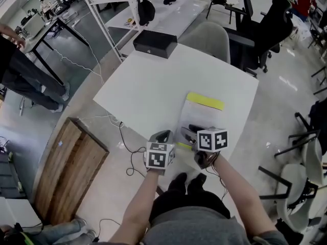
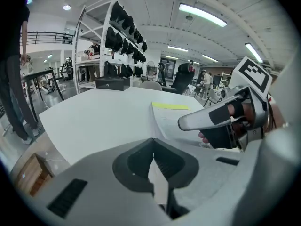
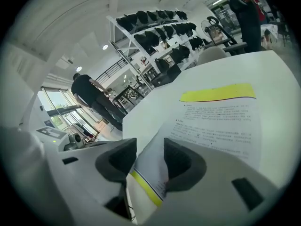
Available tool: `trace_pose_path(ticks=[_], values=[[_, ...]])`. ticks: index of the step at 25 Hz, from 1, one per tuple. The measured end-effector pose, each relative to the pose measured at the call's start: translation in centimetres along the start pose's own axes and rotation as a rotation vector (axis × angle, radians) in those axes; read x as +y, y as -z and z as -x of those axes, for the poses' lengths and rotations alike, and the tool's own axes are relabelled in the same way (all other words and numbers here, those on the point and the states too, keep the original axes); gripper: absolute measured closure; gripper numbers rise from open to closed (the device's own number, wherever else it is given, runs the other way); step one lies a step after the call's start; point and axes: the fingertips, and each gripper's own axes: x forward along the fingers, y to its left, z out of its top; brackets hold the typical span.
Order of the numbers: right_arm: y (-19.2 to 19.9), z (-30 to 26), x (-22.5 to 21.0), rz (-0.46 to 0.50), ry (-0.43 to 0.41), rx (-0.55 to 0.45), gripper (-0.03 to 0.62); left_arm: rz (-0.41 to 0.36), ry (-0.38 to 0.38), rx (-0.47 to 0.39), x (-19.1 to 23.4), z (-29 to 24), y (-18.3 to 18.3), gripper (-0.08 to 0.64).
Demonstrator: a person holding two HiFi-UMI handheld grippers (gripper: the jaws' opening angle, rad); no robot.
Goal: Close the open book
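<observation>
The open book [image 1: 202,117] has thin matt white paper pages with a yellow band. The bench [image 1: 148,91] is smooth, matt white. The left gripper [image 2: 154,149] and right gripper [image 3: 149,161] are pale grey matt plastic, their jaws faced with dark matt pads. The floor [image 1: 286,86] is glossy; a wooden panel [image 1: 69,167] shows plank grain.
</observation>
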Motion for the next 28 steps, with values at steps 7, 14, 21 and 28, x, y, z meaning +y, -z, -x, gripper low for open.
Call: trace_pose_path(ticks=[7, 14, 21, 28], values=[[-1.7, 3.4, 1.4, 0.085, 0.033, -0.138, 0.465, -0.041, 0.009, -0.029, -0.8, 0.3, -0.9, 0.553], [-2.7, 6.7, 1.5, 0.139, 0.098, -0.244, 0.508, -0.078, 0.022, -0.055, -1.5, 0.5, -1.6, 0.552], [-3.4, 9.8, 0.9, 0.154, 0.165, -0.319, 0.531, -0.098, 0.047, -0.091, -2.4, 1.0, -2.9, 0.552], [-3.5, 12.8, -0.3, 0.156, 0.255, -0.376, 0.565, -0.112, 0.068, -0.122, -3.1, 1.3, -4.1, 0.552]])
